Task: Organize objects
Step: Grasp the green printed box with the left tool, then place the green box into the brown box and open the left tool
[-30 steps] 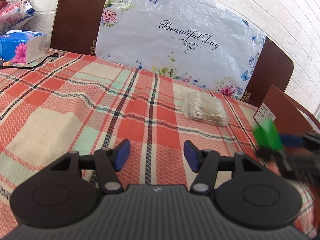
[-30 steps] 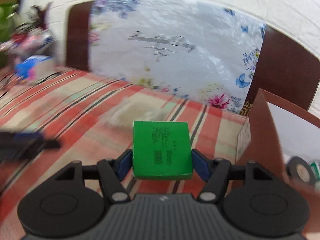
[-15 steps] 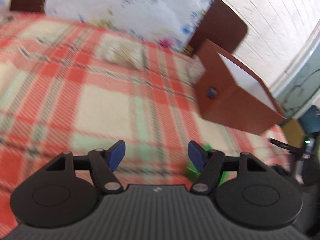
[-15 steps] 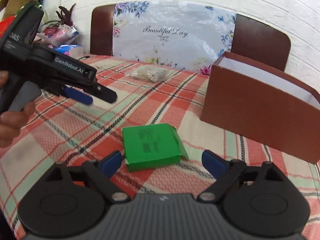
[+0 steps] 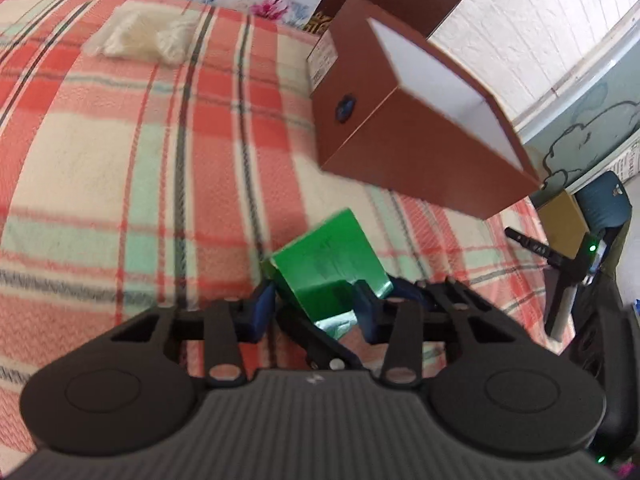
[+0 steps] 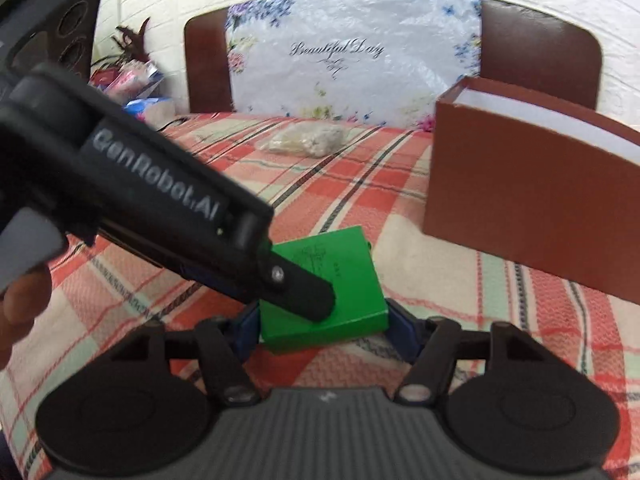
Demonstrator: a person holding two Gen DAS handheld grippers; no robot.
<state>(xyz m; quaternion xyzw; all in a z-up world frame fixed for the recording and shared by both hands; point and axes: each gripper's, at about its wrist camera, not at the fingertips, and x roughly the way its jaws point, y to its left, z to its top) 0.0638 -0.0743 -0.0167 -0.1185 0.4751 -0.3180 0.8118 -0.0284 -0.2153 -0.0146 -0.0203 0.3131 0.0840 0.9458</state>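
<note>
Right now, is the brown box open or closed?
Open. The brown box has no lid on top, and its white inner walls show in both views. What lies inside, I cannot tell.

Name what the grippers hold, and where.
Green box: right gripper pinches its opposite sides; left gripper seemingly clamps its left edge. Both jaws have just been closing.

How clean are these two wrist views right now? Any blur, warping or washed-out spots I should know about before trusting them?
Left wrist view: motion-blurred; the plaid tablecloth smears and the brown box has soft edges; fisheye bows the table; the print on the green box is unreadable. Right wrist view: sharper in the middle; the left gripper looms big and soft in the foreground, hiding part of the green box; the floral bag looks washed out.
</note>
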